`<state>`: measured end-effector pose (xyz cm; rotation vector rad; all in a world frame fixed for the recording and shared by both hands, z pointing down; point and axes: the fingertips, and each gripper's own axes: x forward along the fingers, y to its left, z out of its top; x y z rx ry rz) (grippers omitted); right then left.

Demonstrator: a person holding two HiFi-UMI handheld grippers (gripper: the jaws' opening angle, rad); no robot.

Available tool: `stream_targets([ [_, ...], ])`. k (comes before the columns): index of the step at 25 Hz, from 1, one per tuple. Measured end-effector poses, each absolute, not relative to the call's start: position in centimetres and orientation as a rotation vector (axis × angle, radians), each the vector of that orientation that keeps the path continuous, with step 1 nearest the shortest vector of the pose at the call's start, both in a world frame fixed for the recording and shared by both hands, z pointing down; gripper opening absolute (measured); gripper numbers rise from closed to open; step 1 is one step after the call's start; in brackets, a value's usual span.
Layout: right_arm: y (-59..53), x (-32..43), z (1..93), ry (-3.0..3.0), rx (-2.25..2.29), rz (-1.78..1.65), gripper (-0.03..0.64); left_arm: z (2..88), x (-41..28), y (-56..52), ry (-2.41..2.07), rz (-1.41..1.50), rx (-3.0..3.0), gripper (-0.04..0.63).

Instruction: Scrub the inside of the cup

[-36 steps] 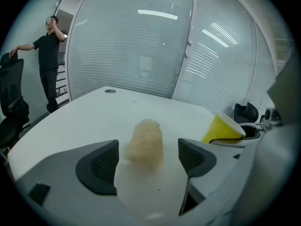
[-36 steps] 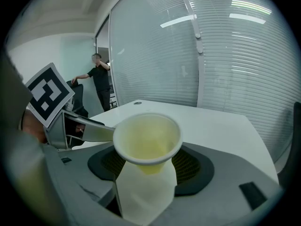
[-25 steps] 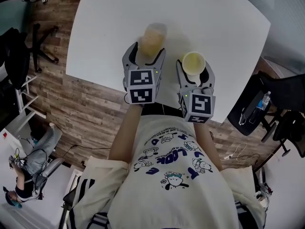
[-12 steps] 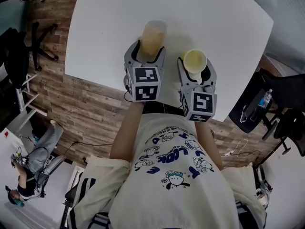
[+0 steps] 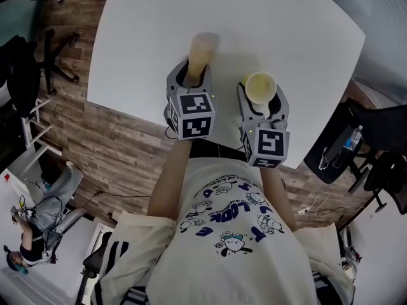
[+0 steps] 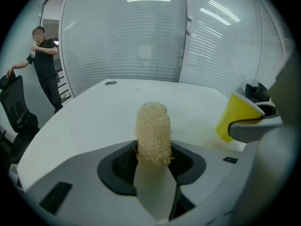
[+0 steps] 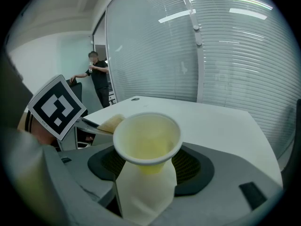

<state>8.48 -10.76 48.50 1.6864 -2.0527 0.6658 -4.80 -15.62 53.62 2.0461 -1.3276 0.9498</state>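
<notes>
Right gripper view shows the cup's (image 7: 146, 138) yellow inside, right claw (image 7: 146, 173) gripping it; left claw (image 6: 153, 164) just closed, pinching the sponge (image 6: 153, 131).

right tongs (image 7: 146, 173) clamp a yellow cup (image 7: 146, 140), mouth up, over the white counter (image 7: 221, 121); a marker cube (image 7: 56, 106) sits at left, a person (image 7: 99, 76) stands behind

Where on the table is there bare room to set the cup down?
The table is bare beyond the cup to its far and right edges, and left of the loofah to the left edge. Crowded only at the near edge, around loofah and cup.
</notes>
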Motion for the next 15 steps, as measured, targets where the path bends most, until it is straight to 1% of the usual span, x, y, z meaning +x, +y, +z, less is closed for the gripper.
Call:
stream_targets([
  [3,-10.9,8.3,48.3,-2.067,1.675,0.653,0.295,53.5,-5.3,-15.7,-1.311,0.921,2.048,0.164],
  [5,-11.0,8.2,48.0,-2.075,1.663,0.639,0.295,53.1,-5.5,-15.7,-1.303,0.906,2.048,0.154],
  [15,-11.0,7.9,46.1,-2.054,1.556,0.475,0.29,48.1,-4.7,-14.2,-1.263,0.885,2.233,0.141],
])
